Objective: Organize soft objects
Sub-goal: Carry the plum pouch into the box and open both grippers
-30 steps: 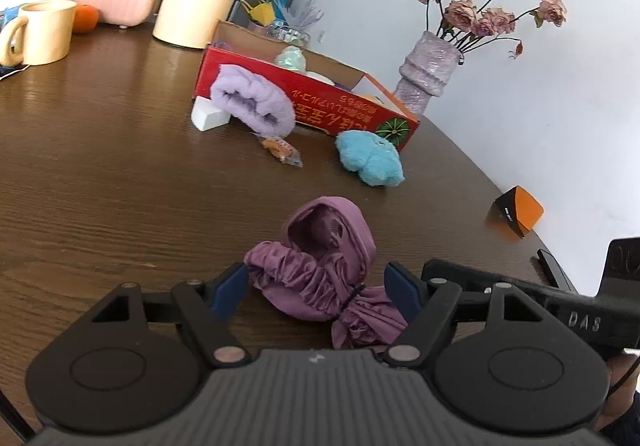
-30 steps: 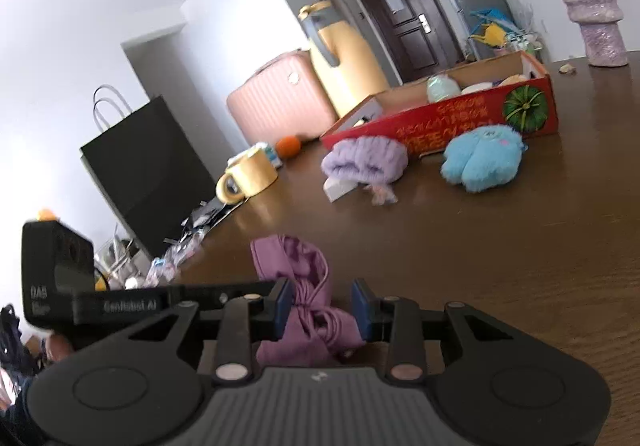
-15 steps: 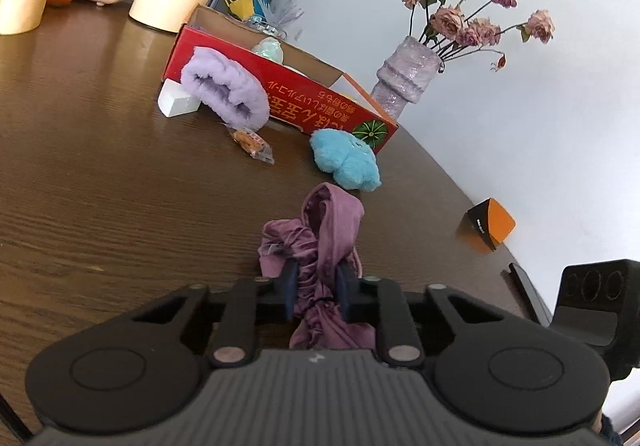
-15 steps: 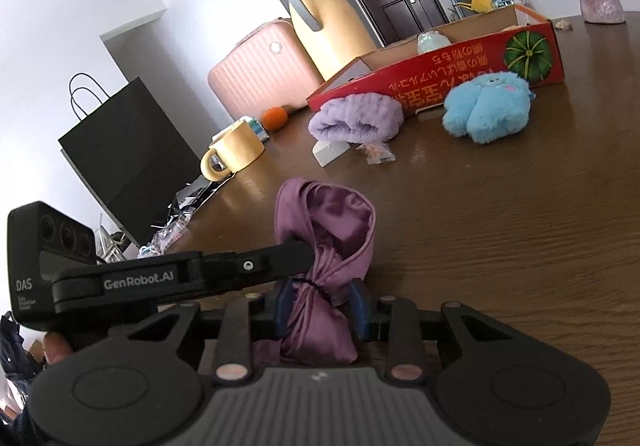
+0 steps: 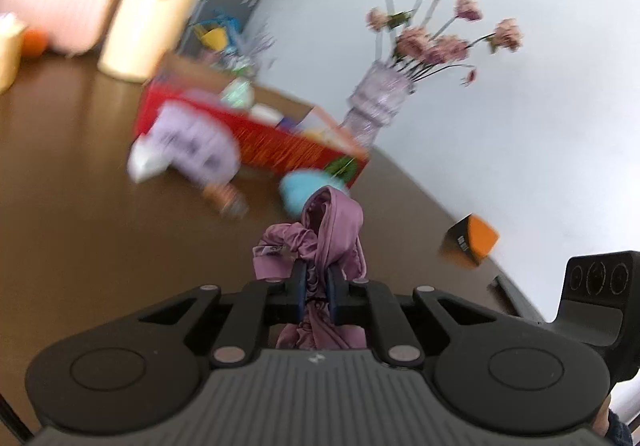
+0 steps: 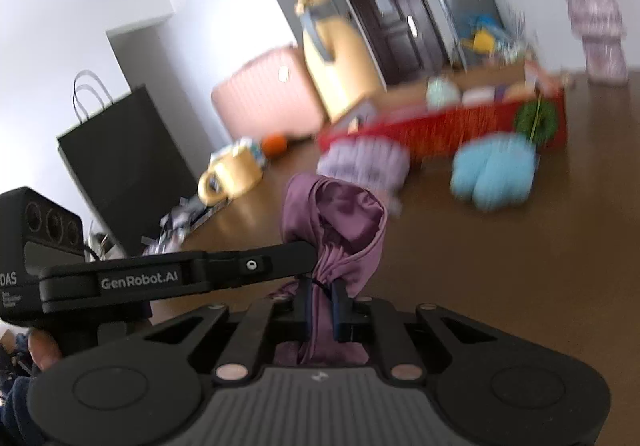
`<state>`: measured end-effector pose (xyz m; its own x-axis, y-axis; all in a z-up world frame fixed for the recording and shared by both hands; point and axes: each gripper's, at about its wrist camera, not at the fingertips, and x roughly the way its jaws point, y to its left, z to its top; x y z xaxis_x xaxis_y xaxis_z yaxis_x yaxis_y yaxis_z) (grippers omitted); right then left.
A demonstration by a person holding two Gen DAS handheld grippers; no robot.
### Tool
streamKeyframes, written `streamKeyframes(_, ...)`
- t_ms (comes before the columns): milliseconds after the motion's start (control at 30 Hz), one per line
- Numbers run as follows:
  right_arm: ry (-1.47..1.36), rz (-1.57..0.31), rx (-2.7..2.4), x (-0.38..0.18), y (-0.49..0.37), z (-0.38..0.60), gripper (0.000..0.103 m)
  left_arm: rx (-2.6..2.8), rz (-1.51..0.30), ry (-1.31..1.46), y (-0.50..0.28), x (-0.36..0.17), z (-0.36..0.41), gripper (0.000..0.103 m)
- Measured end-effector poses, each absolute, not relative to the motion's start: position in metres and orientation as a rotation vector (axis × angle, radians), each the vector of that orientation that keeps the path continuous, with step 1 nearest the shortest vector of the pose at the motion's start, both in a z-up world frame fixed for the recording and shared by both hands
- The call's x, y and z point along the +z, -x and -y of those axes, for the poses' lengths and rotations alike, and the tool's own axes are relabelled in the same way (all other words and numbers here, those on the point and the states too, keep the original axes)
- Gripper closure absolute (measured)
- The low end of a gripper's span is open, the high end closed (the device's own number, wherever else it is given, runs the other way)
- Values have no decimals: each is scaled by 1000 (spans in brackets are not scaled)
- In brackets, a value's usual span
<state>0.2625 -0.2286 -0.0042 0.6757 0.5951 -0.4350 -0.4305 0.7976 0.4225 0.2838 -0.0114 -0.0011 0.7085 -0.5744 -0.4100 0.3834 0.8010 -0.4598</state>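
A satiny, gathered mauve cloth scrunchie (image 5: 334,230) sits between matt black plastic gripper fingers (image 6: 340,300) above a smooth, faintly glossy brown wooden table (image 5: 80,205), near a fluffy blue plush toy (image 6: 494,175).

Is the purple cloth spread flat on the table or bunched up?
Bunched up. The purple cloth is pinched between both tools, left and right, gathered in folds.

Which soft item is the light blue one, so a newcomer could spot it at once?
Find the long red box lying on the brown table. In front of its end with the green round print sits the blue plush, right of the fluffy lilac band. It is the only sky-blue, lumpy item there.
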Motion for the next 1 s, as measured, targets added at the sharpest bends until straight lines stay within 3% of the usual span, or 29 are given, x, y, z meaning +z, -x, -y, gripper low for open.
streamKeyframes(167, -239, -532, 573, 52, -348, 253, 94, -593, -560, 305, -381, 58, 31, 92)
streamKeyframes(300, -231, -617, 549, 75, -469, 261, 94, -516, -629, 276, -493, 80, 56, 92)
streamKeyframes(533, -173, -871, 510, 37, -619, 248, 94, -376, -856, 275, -626, 36, 76, 93)
streamKeyframes(833, -135, -979, 534, -3, -647, 223, 91, -303, -938, 192, -647, 5, 68, 92)
streamKeyframes(933, -142, -968, 508, 1, -646, 226, 78, -290, -918, 180, -643, 12, 64, 87)
streamKeyframes(1000, -135, -957, 486, 14, -637, 230, 69, -300, -896, 162, -636, 24, 62, 65)
